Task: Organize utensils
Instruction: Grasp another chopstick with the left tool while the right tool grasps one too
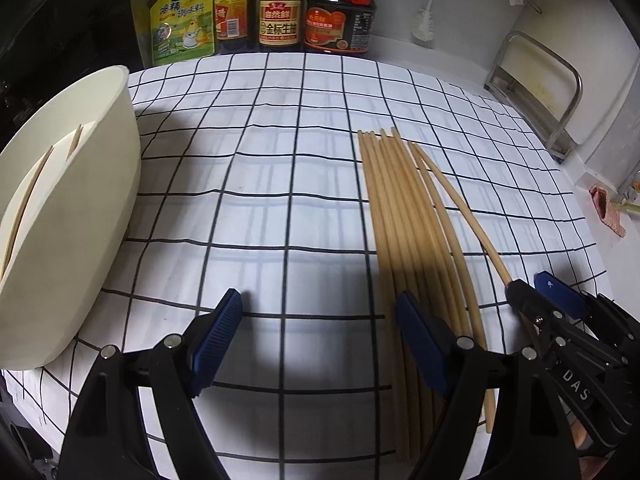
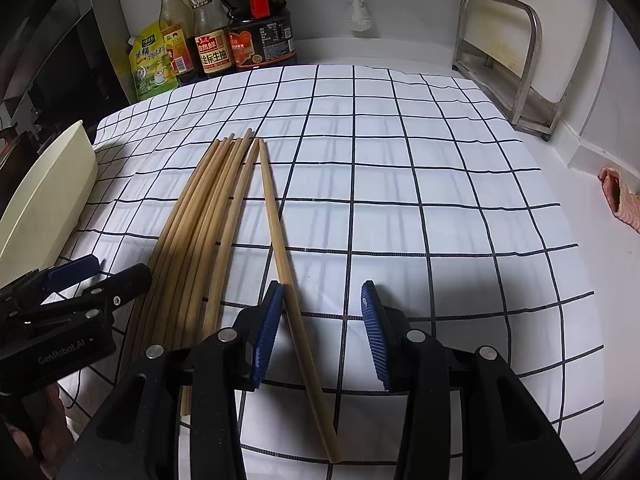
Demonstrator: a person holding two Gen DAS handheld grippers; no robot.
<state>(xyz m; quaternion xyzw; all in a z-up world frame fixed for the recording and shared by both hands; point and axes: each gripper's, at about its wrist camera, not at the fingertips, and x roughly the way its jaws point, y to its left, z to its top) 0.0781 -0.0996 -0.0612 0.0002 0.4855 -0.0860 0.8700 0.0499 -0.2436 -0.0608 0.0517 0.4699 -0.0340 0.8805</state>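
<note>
While the right claw (image 2: 320, 336) stands open low over the checked cloth, one pale wooden chopstick (image 2: 280, 248) passes between its blue pads, touching the left pad (image 2: 266, 336) and well short of the other. Its long axis runs almost straight away from the claw, tip toward the sauce bottles (image 2: 224, 40). Just to its left lies the bundle of matching wooden chopsticks (image 2: 200, 216), parallel on the desk. Farther left, the left claw (image 1: 316, 340) is open and empty, beside the cream plastic holder (image 1: 68, 216).

R claw (image 2: 320, 336) open | straddles 1 chopstick (image 2: 276, 220) | chopstick bundle (image 2: 200, 216) just left
</note>
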